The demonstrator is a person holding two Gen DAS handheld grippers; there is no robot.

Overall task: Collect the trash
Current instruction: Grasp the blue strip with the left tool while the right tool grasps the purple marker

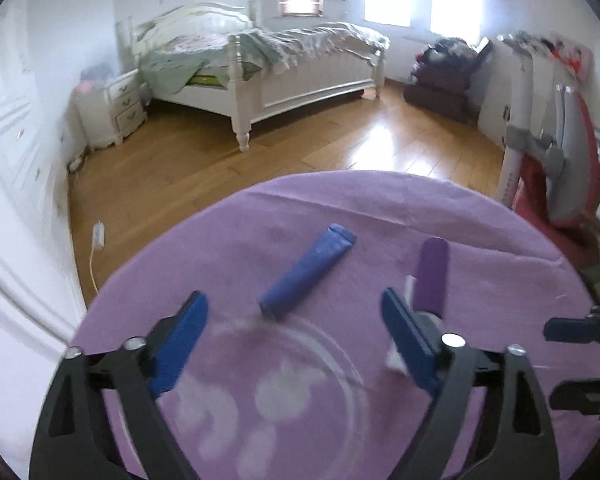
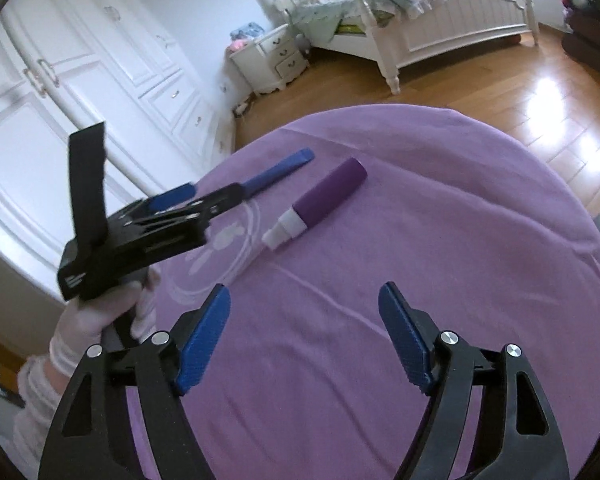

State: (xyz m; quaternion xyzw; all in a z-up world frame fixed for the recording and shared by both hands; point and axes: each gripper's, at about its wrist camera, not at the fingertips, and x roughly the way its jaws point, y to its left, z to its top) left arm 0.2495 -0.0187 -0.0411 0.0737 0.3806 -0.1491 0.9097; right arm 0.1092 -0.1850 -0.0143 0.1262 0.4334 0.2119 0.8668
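Purple cloth covered round table; blue tube and purple tube lay side by side on it. Left gripper gaped wide over blue tube, gripping nothing. Right gripper wide too, empty, short of purple tube.

A: What colour is the cloth on the bench?

B: Lilac all over, with a faint white print of rings and blobs toward six o'clock in the left view.

A: And the two tubes?

B: The blue tube is one solid blue. The purple tube, at twelve o'clock from the right tongs, is deep purple with a white cap end.

A: The tongs?

B: Black frames, blue pads, silver pins, on the left tongs too. The glove is white.

A: The room?

B: Honey-brown wood floor, white bed with pale green and flowered bedding, white wardrobe.
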